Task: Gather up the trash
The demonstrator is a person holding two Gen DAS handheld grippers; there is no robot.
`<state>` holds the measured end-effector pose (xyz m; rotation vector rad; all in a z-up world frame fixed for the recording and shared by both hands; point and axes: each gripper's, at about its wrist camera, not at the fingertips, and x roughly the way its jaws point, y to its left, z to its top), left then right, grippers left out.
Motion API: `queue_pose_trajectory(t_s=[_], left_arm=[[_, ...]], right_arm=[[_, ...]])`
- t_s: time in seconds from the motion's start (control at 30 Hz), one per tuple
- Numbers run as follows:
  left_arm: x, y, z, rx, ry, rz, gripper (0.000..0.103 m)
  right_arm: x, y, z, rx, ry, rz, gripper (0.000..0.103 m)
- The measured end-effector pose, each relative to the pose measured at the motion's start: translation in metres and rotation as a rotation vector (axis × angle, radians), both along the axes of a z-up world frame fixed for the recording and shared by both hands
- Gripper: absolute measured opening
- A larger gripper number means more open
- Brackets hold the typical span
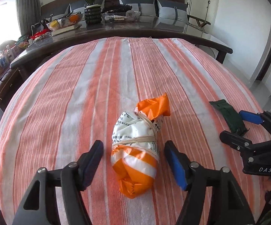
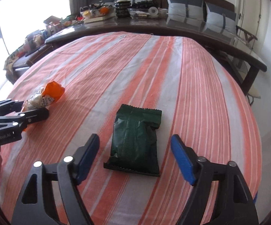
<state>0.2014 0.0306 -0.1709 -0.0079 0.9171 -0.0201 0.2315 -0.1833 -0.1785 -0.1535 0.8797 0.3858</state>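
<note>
An orange and white plastic bundle (image 1: 135,146) bound with rubber bands lies on the striped cloth (image 1: 79,93). My left gripper (image 1: 133,148) straddles it, open, with a gap between each pad and the bundle. A dark green foil packet (image 2: 135,142) lies flat to the right of the bundle. My right gripper (image 2: 135,140) stands open around the packet, and neither blue pad touches it. The left wrist view shows the right gripper (image 1: 235,127) at the far right over the green packet (image 1: 227,114). In the right wrist view, the left gripper (image 2: 32,108) is at the left edge by the bundle (image 2: 49,93).
The orange and white striped cloth (image 2: 173,75) covers the whole work surface. Behind it runs a long dark table (image 1: 154,28) with a potted plant (image 1: 92,9), a fruit bowl (image 1: 64,21) and clutter. A sofa with grey cushions (image 1: 169,9) is beyond.
</note>
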Motion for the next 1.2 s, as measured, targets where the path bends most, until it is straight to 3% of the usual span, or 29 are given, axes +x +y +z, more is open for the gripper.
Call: queue_pose_trajectory(t_s=[0.1,0.27,0.83,0.97,1.2], left_arm=[[0.002,0.003,-0.005,0.011,0.004,0.012,0.084],[0.006,0.007,-0.008,0.007,0.019,0.007,0.093],[0.006,0.006,-0.008,0.002,0.020,0.004,0.094],[0.006,0.010,-0.007,-0.007,0.026,-0.071,0.095],[0.000,0.032,-0.002,-0.112,0.051,-0.152,0.094]], right_arm=[[0.005,0.004,-0.005,-0.036,0.023,-0.018,0.098],[0.004,0.000,-0.006,-0.032,0.034,-0.037,0.102],[0.004,-0.001,-0.006,-0.030,0.036,-0.038,0.102],[0.004,-0.001,-0.006,-0.031,0.036,-0.038,0.102],[0.004,-0.001,-0.007,-0.029,0.036,-0.038,0.102]])
